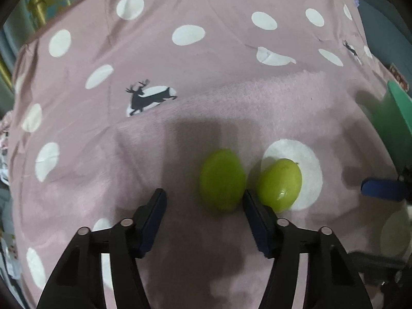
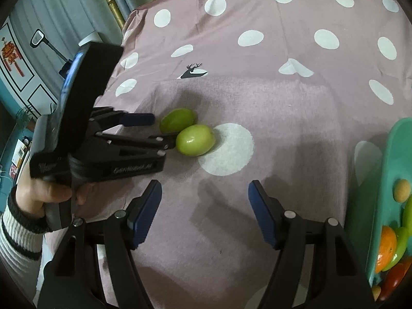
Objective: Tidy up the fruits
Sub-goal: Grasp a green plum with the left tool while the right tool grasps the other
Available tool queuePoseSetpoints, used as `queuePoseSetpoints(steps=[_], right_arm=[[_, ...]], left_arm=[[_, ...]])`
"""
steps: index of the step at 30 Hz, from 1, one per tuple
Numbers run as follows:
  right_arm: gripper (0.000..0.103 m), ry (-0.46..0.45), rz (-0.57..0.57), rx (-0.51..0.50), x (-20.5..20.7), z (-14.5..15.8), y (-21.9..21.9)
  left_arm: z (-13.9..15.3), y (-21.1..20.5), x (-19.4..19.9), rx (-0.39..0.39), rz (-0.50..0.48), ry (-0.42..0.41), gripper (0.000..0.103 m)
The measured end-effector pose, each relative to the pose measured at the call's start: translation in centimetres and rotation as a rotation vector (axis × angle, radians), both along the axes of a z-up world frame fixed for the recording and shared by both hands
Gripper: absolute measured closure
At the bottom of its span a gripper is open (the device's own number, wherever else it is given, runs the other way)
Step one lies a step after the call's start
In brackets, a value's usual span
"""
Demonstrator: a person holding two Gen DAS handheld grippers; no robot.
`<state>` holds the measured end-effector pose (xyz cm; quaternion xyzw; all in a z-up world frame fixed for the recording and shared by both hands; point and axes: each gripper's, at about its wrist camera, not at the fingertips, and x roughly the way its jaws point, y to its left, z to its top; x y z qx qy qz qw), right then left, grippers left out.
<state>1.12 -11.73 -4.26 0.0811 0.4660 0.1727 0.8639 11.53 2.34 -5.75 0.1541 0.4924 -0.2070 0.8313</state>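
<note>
Two green fruits lie side by side on the pink dotted cloth. In the left wrist view the left fruit sits just ahead of my left gripper, inside the gap and close to its right finger. The jaws are open, with the left pad well clear of it. The other green fruit lies outside that right finger, on a white dot. From the right wrist view the left gripper straddles the far fruit, with the near fruit beside it. My right gripper is open and holds nothing, short of both fruits.
A teal bowl at the right edge holds an orange, green and red fruits and a small tan one. A person's hand in a striped sleeve holds the left gripper. The cloth's far edge meets curtains.
</note>
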Motion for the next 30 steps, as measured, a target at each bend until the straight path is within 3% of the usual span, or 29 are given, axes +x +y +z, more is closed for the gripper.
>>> queuePoseSetpoints(steps=[4,6,13,23,30], right_arm=[[0.033,0.005,0.0,-0.006,0.3,-0.1,-0.1],[0.033,0.006,0.002,-0.01,0.6,-0.1,-0.1],[0.033,0.021,0.006,-0.022,1.7,-0.1,-0.1],[0.034,0.075,0.031,-0.062,4.3,-1.4,1.7],[0.034,0.09,0.052,-0.138,7.5,-2.1,3.8]], left_arm=[[-0.3,-0.2,0.8,-0.028,0.0,0.025,0.063],[-0.2,-0.3,1.0,-0.047,0.0,0.032,0.067],[0.1,1.2,0.4,-0.12,0.023,0.03,0.067],[3.2,6.5,-4.4,-0.261,0.09,-0.067,0.067],[3.3,7.3,-5.1,-0.284,0.091,-0.078,0.067]])
